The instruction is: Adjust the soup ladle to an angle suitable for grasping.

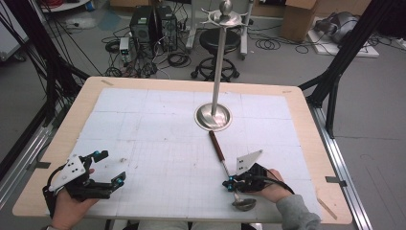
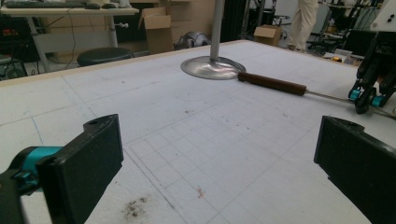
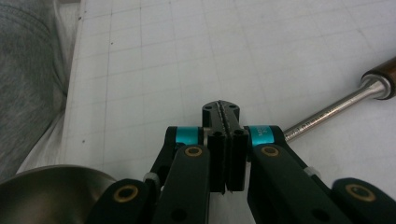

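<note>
A ladle lies on the white gridded mat, with its brown wooden handle (image 1: pixel 216 145) pointing at the stand and its steel bowl (image 1: pixel 244 203) near the front edge. My right gripper (image 1: pixel 230 184) is shut, pad against pad, and sits right over the thin steel shaft (image 3: pixel 327 112), which runs crosswise beneath the tips. I cannot tell whether they touch it. In the right gripper view the right gripper (image 3: pixel 221 109) shows no gap, and the bowl (image 3: pixel 51 191) lies at lower left. My left gripper (image 1: pixel 110 167) rests open at the front left with nothing between its jaws (image 2: pixel 219 154).
A tall steel stand rises from a round base (image 1: pixel 213 116) at the middle back of the mat. The wooden table edge (image 1: pixel 330 211) rims the mat. Stools, cables and boxes stand on the floor beyond.
</note>
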### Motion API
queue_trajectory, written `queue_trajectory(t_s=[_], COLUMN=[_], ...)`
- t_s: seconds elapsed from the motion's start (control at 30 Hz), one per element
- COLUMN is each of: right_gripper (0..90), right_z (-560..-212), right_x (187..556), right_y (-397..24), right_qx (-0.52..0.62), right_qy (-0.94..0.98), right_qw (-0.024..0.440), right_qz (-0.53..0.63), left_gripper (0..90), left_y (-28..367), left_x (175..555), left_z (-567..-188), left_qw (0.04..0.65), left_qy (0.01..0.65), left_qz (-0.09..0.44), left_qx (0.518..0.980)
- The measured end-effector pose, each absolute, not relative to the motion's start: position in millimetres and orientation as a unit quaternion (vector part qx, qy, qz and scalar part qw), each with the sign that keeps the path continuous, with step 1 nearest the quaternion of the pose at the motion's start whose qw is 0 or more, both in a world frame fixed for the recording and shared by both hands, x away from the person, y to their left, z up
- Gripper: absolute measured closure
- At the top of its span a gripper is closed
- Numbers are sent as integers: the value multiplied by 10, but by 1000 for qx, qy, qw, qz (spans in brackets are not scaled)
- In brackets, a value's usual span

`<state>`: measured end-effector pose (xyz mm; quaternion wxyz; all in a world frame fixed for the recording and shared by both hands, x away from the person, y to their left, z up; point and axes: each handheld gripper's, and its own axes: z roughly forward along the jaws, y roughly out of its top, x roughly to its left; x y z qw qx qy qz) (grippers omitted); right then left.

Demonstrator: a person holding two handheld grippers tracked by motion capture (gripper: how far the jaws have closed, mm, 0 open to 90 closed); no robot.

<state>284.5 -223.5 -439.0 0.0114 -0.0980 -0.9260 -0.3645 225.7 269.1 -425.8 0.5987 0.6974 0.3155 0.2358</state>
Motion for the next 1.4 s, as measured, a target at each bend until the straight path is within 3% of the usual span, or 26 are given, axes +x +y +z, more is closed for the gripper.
queue_trajectory(t_s=[0.77,1.4], right_gripper=[900,900], right_z=[-4381,-4361], right_x=[2916,2950], right_y=[-2635,-2866], right_qx=[-126,-150], right_qy=[-924,-924], right_qw=[26,4], right_qz=[-360,-351], left_gripper=[18,18], left_y=[2689,2691], left_x=[2258,2256], left_z=[-4259,-4255], left_qw=[601,600], left_qy=[316,315], left_qz=[235,236], left_qx=[696,696])
